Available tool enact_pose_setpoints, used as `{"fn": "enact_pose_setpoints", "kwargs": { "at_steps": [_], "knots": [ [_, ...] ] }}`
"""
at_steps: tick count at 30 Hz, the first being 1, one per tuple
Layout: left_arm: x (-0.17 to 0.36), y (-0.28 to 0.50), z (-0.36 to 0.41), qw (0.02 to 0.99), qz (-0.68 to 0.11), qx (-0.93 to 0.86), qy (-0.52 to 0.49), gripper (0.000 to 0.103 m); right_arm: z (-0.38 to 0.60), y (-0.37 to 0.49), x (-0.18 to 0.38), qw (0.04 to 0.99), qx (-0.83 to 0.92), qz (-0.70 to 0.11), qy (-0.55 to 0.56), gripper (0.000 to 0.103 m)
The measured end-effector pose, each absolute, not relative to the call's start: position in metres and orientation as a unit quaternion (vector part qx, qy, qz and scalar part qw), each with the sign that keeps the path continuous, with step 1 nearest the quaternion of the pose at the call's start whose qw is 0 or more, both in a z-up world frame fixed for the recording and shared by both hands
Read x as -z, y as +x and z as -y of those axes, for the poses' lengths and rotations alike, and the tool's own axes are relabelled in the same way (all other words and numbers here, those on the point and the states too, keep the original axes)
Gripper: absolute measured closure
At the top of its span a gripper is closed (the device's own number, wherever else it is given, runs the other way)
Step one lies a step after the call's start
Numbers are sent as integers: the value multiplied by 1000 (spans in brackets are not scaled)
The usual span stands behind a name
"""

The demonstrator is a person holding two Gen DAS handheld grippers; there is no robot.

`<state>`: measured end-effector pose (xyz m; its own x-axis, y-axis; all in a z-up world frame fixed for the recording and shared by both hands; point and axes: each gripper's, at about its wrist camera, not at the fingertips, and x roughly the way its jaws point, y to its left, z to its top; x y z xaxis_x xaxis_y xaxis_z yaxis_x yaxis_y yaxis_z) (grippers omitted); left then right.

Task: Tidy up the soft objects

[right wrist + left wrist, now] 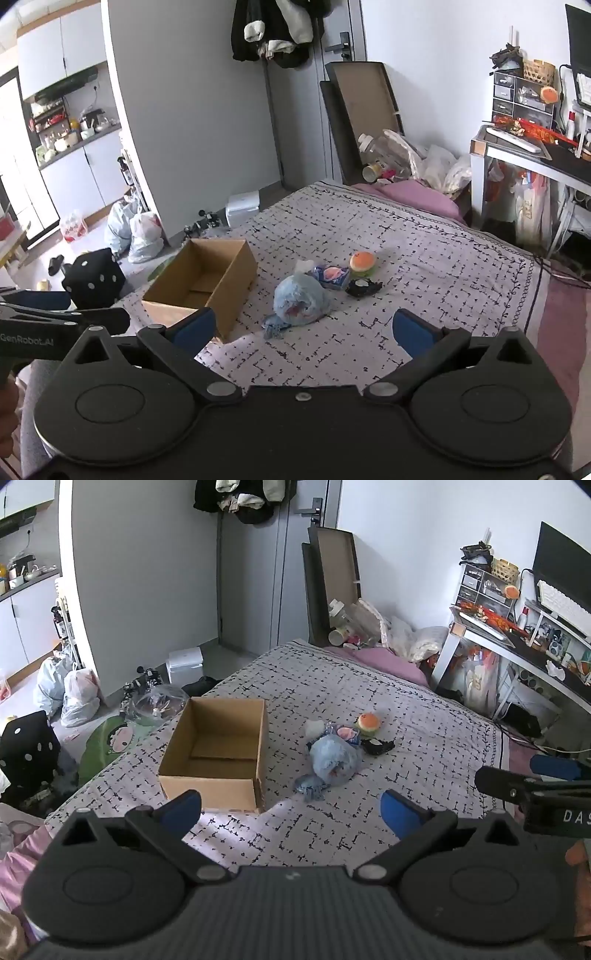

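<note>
Fronting bare quilt — cardboard box at bed's left edge.

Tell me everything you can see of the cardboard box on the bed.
The cardboard box is plain brown corrugated card, rectangular, open-topped and upright. Only a loose flat card piece shows on its floor. It rests on the patterned bedspread near the bed's left edge, left of the soft toys, touching none. Neither gripper touches it.

Left gripper wide open above patterned bedspread, empty cardboard box, blue plush, burger plush
</note>
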<state>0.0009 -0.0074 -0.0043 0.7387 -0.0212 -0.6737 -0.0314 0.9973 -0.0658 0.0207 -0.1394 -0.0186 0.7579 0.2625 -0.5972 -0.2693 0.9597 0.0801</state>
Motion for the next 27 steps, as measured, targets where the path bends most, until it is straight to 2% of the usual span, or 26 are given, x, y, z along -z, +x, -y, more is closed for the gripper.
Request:
{"fn": "enact_pose_setpoints", "kwargs": {
  "at_steps": [7,27],
  "knots": [
    [6,0,5,930,-367,-2,-37,0,191,24,19,934,-146,-326,-10,0],
    [7,-1,-2,929,-366,3,-50,1,202,25,18,929,-145,-341,-4,0]
  ]
}}
